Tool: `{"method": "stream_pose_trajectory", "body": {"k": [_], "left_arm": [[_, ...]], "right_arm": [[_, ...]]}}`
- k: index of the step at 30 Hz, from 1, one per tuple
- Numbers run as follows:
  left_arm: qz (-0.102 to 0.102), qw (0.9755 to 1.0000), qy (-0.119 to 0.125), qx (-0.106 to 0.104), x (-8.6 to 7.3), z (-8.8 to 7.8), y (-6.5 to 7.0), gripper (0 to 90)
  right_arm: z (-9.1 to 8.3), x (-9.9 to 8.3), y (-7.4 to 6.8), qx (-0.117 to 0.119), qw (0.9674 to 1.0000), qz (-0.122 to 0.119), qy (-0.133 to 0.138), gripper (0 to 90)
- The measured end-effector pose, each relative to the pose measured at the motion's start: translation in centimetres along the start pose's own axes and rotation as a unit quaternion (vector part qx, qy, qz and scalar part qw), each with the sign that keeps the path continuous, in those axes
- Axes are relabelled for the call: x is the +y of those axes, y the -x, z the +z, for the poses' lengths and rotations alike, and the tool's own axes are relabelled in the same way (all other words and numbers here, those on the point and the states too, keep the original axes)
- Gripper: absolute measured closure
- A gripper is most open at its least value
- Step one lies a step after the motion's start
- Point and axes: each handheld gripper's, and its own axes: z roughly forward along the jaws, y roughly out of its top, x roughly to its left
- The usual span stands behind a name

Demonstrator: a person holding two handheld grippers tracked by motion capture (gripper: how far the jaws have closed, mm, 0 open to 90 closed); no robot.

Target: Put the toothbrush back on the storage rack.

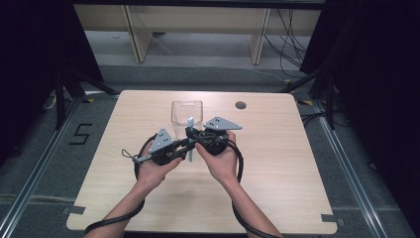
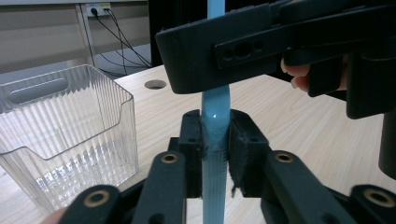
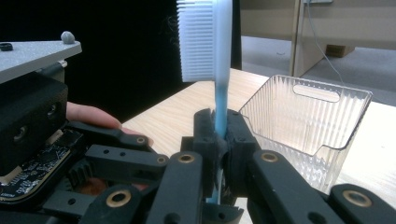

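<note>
Pale wood table point(image 1: 277, 163) under dark curtains carries a clear ribbed bin point(image 1: 186, 113) at its far middle. Just near of it, both the left gripper point(image 1: 184, 144) and the right gripper point(image 1: 194, 135) are clamped on one upright blue toothbrush point(image 3: 219, 70), bristles up. It seems a handover is midway: one gripper must release, and placing it in the bin remains.

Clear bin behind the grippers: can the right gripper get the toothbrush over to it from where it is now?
Probably yes. The right gripper is shut on the toothbrush, held upright, and the clear bin stands just beyond with its top open. But the left gripper also clamps the handle and would likely need to let go first.
</note>
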Motion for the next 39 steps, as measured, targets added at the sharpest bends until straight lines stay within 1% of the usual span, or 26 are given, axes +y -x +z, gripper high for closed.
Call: {"method": "stream_pose_trajectory", "body": {"k": [4, 6, 8, 9, 10, 12, 13, 14, 15, 17, 18, 20, 21, 22, 23, 24, 27, 28, 29, 31, 32, 33, 34, 37, 38, 39], "left_arm": [[0.002, 1.0000, 0.002, 0.005, 0.0, 0.0, 0.0, 77.8], [0.003, 1.0000, 0.004, 0.006, 0.0, 0.0, 0.0, 78.0], [-0.001, 1.0000, 0.007, 0.006, 0.0, 0.0, -0.1, 78.1], [-0.004, 0.9999, 0.009, 0.007, 0.1, 0.0, -0.2, 78.2], [-0.004, 0.9999, 0.010, 0.008, 0.1, 0.0, -0.3, 78.2], [-0.007, 0.9998, 0.011, 0.014, 0.1, 0.0, -0.5, 78.3], [-0.007, 0.9998, 0.011, 0.016, 0.1, 0.0, -0.7, 78.3], [-0.010, 0.9997, 0.013, 0.018, 0.0, -0.1, -0.8, 78.3], [-0.012, 0.9996, 0.014, 0.021, 0.0, -0.1, -1.0, 78.3], [-0.014, 0.9994, 0.017, 0.026, -0.1, -0.2, -1.3, 78.3], [-0.016, 0.9993, 0.019, 0.029, -0.1, -0.2, -1.5, 78.3], [-0.018, 0.9990, 0.025, 0.034, -0.1, -0.3, -2.0, 78.3], [-0.019, 0.9988, 0.030, 0.035, 0.0, -0.4, -2.2, 78.3], [-0.020, 0.9985, 0.035, 0.036, 0.0, -0.4, -2.4, 78.3], [-0.019, 0.9983, 0.039, 0.038, 0.1, -0.5, -2.6, 78.3], [-0.019, 0.9982, 0.041, 0.039, 0.2, -0.5, -2.7, 78.3], [-0.022, 0.9975, 0.050, 0.044, 0.6, -0.6, -3.5, 78.3], [-0.023, 0.9973, 0.052, 0.047, 0.7, -0.6, -3.8, 78.3], [-0.022, 0.9971, 0.055, 0.048, 0.8, -0.6, -4.0, 78.3], [-0.022, 0.9966, 0.061, 0.052, 1.1, -0.7, -4.5, 78.3], [-0.020, 0.9963, 0.064, 0.053, 1.3, -0.7, -4.7, 78.3], [-0.019, 0.9960, 0.067, 0.055, 1.4, -0.8, -4.9, 78.3], [-0.019, 0.9958, 0.069, 0.058, 1.6, -0.8, -5.0, 78.3], [-0.019, 0.9948, 0.076, 0.065, 2.1, -0.7, -5.5, 78.2], [-0.019, 0.9947, 0.077, 0.066, 2.2, -0.6, -5.6, 78.2], [-0.018, 0.9944, 0.079, 0.067, 2.4, -0.5, -5.7, 78.2]], "right_arm": [[0.0, 0.0, 0.0, -0.001, 1.0000, -0.003, 0.000, 85.6], [0.0, 0.1, 0.0, -0.005, 0.9999, -0.012, -0.002, 84.0], [0.0, 0.1, -0.2, -0.013, 0.9999, -0.008, -0.007, 76.2], [-0.1, 0.1, -0.2, -0.017, 0.9998, -0.011, -0.004, 70.9], [-0.1, 0.1, -0.2, -0.015, 0.9998, -0.013, -0.001, 65.2], [-0.4, 0.1, -0.2, -0.023, 0.9997, -0.006, 0.004, 57.2], [-0.5, 0.0, -0.2, -0.026, 0.9996, -0.004, 0.008, 54.6], [-0.8, 0.0, -0.1, -0.025, 0.9997, 0.001, 0.004, 51.7], [-1.1, 0.0, 0.0, -0.027, 0.9996, -0.001, 0.012, 49.9], [-1.9, -0.1, 0.1, -0.026, 0.9996, 0.007, 0.013, 47.6], [-2.5, -0.1, 0.3, -0.025, 0.9996, 0.003, 0.016, 46.4], [-3.6, -0.4, 0.5, -0.026, 0.9994, 0.013, 0.022, 45.7], [-4.2, -0.5, 0.6, -0.032, 0.9992, 0.012, 0.022, 45.7], [-4.7, -0.7, 0.9, -0.036, 0.9991, 0.009, 0.022, 45.6], [-5.3, -1.0, 1.2, -0.044, 0.9988, 0.000, 0.020, 45.7], [-5.8, -1.3, 1.4, -0.049, 0.9986, 0.005, 0.020, 45.7], [-6.9, -2.3, 2.4, -0.066, 0.9978, -0.003, 0.013, 46.2], [-7.4, -2.9, 2.8, -0.072, 0.9974, 0.002, 0.007, 46.4], [-7.6, -3.3, 3.2, -0.077, 0.9970, -0.005, 0.004, 46.8], [-8.1, -4.1, 3.7, -0.092, 0.9958, -0.004, 0.001, 47.7], [-8.5, -4.6, 4.2, -0.100, 0.9949, -0.012, -0.004, 48.1], [-8.7, -5.0, 4.4, -0.104, 0.9945, 0.000, -0.006, 48.5], [-8.9, -5.3, 4.7, -0.105, 0.9944, -0.004, -0.006, 48.7], [-9.4, -6.3, 5.3, -0.118, 0.9930, 0.008, -0.011, 48.9], [-9.7, -6.6, 5.3, -0.122, 0.9922, 0.019, -0.018, 48.9], [-9.7, -6.8, 5.4, -0.123, 0.9922, 0.015, -0.013, 48.9]]}}
